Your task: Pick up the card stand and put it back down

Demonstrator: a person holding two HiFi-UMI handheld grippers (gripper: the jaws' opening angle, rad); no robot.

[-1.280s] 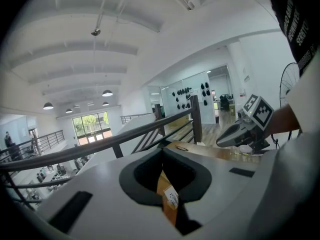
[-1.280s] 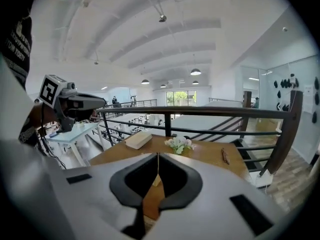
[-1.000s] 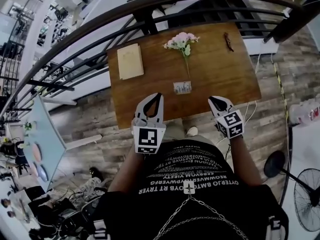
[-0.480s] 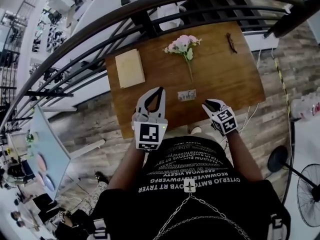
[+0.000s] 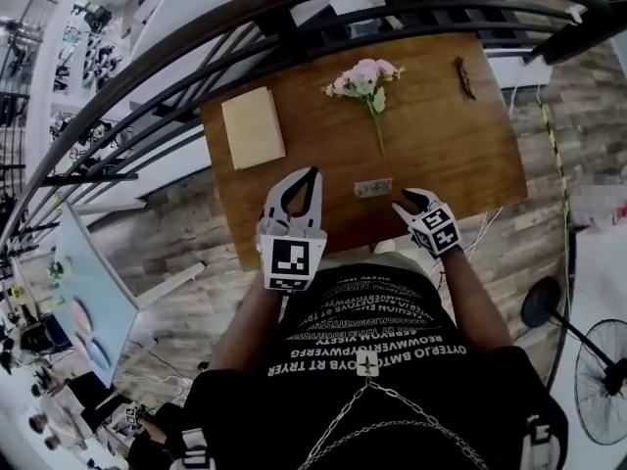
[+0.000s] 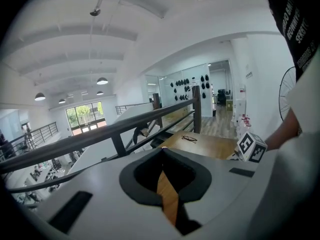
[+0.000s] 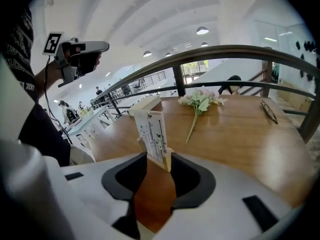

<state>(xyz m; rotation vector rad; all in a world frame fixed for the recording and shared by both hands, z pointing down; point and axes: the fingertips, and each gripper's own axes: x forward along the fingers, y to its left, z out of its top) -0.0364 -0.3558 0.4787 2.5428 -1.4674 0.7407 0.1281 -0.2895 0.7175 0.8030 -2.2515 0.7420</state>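
Observation:
The card stand (image 5: 373, 187), a small wooden base holding a white printed card, stands upright near the front edge of the brown table (image 5: 441, 155). My right gripper (image 5: 405, 203) reaches it from the right. Its jaws are opening, and in the right gripper view the card stand (image 7: 152, 131) sits between the tips of the right gripper (image 7: 159, 159), with no visible squeeze on it. My left gripper (image 5: 304, 179) hovers over the table's front edge, left of the stand, its tips together and nothing in them. In its own view the left gripper (image 6: 162, 151) points over the table at the railing.
A pink flower sprig (image 5: 364, 78) lies behind the stand, a tan book (image 5: 252, 127) at the table's left, and dark glasses (image 5: 463, 74) at the far right corner. A dark metal railing (image 5: 294, 8) runs behind the table. A fan (image 5: 598, 380) stands on the floor at the right.
My right gripper has moved forward and left up to the card stand, and its jaws have gone from shut to apart. The left gripper has stayed roughly where it was.

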